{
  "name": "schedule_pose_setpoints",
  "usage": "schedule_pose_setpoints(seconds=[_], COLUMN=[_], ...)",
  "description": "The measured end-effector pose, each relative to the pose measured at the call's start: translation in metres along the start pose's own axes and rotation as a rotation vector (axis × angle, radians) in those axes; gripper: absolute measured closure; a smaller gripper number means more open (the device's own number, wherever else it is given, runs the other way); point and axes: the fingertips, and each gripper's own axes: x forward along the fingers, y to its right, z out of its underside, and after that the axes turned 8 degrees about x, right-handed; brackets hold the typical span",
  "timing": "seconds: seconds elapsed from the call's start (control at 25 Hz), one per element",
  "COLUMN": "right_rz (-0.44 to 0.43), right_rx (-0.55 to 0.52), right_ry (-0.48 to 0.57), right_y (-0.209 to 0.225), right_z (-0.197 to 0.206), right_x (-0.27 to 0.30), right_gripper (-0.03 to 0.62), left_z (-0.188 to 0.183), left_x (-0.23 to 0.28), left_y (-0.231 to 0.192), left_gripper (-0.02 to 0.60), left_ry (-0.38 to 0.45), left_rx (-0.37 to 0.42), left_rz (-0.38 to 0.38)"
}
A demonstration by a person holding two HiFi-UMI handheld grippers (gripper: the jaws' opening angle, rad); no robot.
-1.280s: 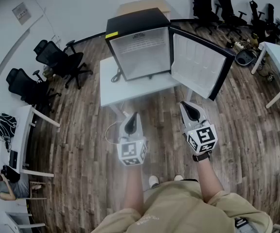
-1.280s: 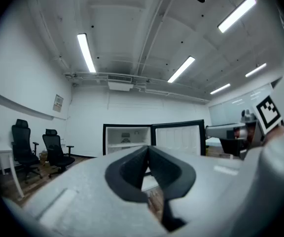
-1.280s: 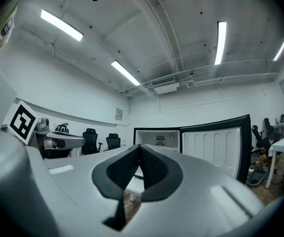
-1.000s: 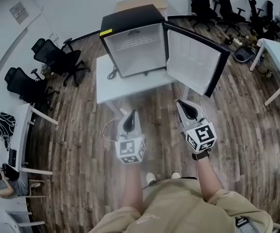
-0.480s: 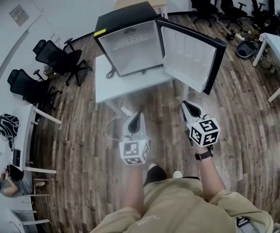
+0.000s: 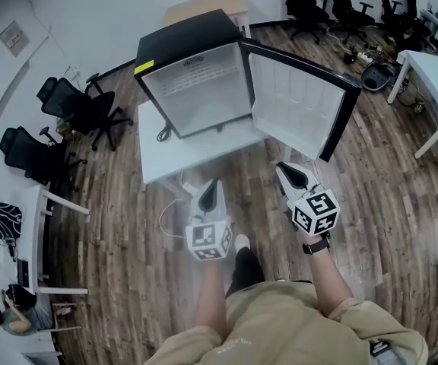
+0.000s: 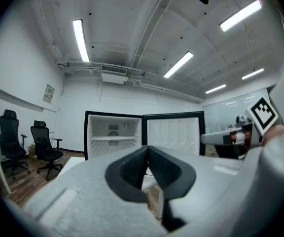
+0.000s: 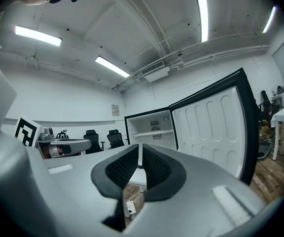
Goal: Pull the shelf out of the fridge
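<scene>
1. An office with a brown wood-plank floor (image 6: 120, 226) surrounds the person. Black swivel chairs (image 6: 78, 105) stand at 10 o'clock and a white rectangular table (image 6: 196, 154) at 12 o'clock.
2. On that table sits a small black fridge (image 6: 185, 38) with a white interior. Its white-lined door (image 6: 295, 101) is swung wide toward 1 o'clock.
3. The thin white shelf (image 7: 113, 138) lies level across the cavity, roughly halfway up, fully inside the fridge and untouched.
4. The left gripper (image 6: 212, 181), grey with black pads, points level at the fridge from short of the table. Its jaws are closed together on nothing.
5. The right gripper (image 6: 283, 169) is level with it at 3 o'clock. Its jaws have just been easing open by a hairline and are all but closed, with nothing between them.
6. This looks like the approach; the pull itself has not begun.
7. Both grippers must open before they reach the shelf. Closed tips would only push its front edge deeper.
8. Uneven pulling by the two grippers could skew the shelf and jam it against the fridge walls.
9. A hard tug might drag the fridge across the smooth table instead of freeing the shelf.
10. The right gripper passes near the door and could knock it.
11. A white cable (image 6: 167, 204) loops on the floor by the table, where a foot could catch it.
</scene>
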Motion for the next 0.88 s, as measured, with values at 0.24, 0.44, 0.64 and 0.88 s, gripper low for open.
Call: schedule_pose_setpoints(seconds=[0.24,0.44,0.64,0.88], right_rz=[-0.004,-0.02,-0.022,0.015], right_rx=[-0.022,-0.058,-0.057,-0.071], right_ry=[0.016,0.002,-0.012,0.023], right_y=[-0.005,-0.021,-0.027,-0.023], right_z=[-0.034,-0.046,-0.046,-0.053], right_x=[0.089,0.165,0.227,0.278], right_gripper=[0.569,0.562,0.562,0.562], left_z=[-0.014,-0.018,-0.008,-0.001], left_x=[0.05,0.088,0.123,0.162], left_y=[-0.09,-0.149,-0.19,-0.23], left_gripper=[0.583,0.583,0.583,0.583], left_ry=[0.03,0.048,0.046,0.07], left_rx=[-0.024,-0.044,-0.066,-0.084], left_rz=[-0.045,-0.037,0.015,0.043])
